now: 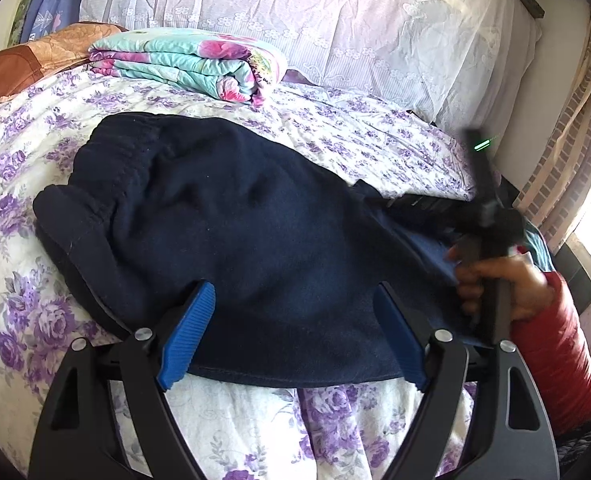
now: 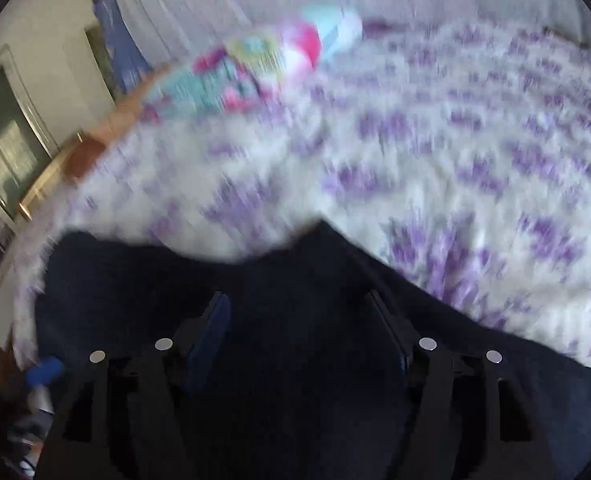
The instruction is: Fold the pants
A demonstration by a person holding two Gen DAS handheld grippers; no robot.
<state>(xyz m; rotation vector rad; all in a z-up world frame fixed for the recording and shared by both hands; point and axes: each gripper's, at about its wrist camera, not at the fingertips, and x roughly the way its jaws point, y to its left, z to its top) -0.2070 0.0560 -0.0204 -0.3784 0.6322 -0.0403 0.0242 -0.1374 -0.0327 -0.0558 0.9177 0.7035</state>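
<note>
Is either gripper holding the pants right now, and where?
Neither. Left gripper and right gripper stand open over the pants; no fingers pinch the cloth.

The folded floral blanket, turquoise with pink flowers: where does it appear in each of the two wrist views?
Left wrist view: the folded floral blanket lies upper left of centre, on the purple-flowered bedsheet, beyond the dark navy pants.
Right wrist view: the blanket, blurred, sits near the top, left of centre.
Shared landmark: the navy pants, in front of the blanket in both views.

Floral bed (image 1: 35, 140): navy pants (image 1: 235, 220), folded quilt (image 1: 187, 64).
</note>
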